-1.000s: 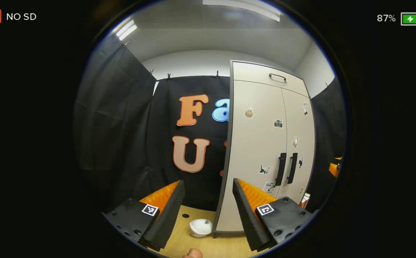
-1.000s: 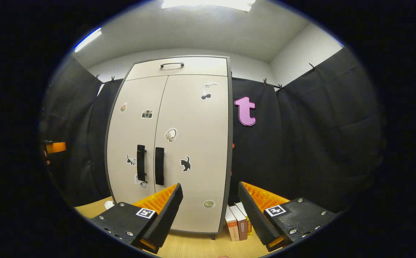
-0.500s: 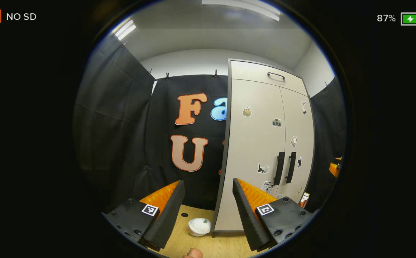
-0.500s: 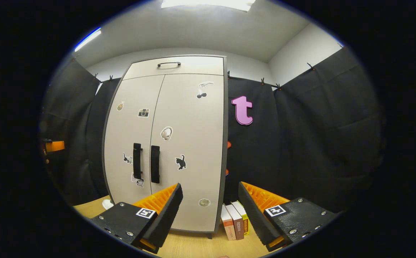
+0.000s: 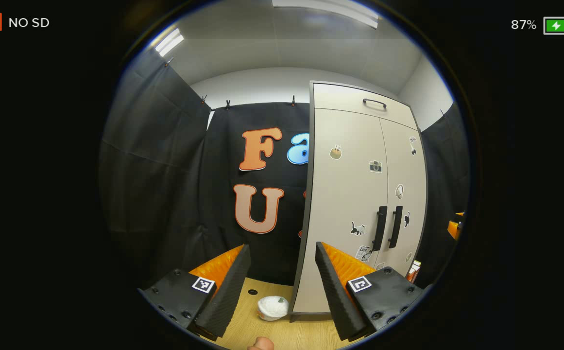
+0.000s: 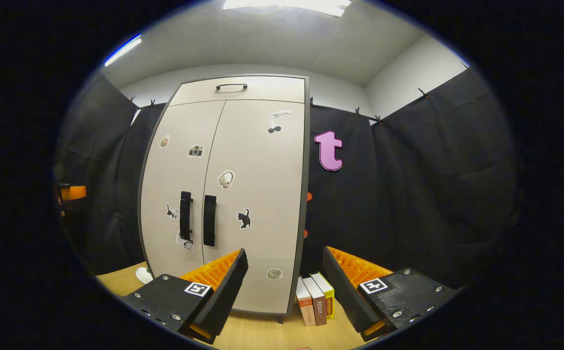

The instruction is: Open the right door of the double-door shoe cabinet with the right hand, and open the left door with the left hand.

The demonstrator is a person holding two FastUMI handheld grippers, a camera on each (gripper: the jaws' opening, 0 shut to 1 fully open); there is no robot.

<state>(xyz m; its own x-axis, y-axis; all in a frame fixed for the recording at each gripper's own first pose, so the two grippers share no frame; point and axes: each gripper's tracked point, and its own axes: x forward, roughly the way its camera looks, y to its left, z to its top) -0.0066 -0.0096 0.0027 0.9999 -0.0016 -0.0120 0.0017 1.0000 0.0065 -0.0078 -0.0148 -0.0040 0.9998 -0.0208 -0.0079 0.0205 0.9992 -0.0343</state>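
Two flat matte cabinet doors (image 6: 223, 194), slim vertical bar handles (image 6: 209, 220), ridged gripper (image 6: 284, 277) agape

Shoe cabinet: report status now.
Left tool and right tool open, empty, short of the cabinet. Both doors shut, handles untouched. Books beside its right foot, off the path.

**Two low views on one cabinet**

The cabinet (image 5: 359, 204) is seen obliquely from its left in the left gripper view, set at table (image 5: 282, 335) height and well back. In the right gripper view it (image 6: 243, 194) is faced more squarely, slightly from the right. Doors, handles and stickers are shared by both views.
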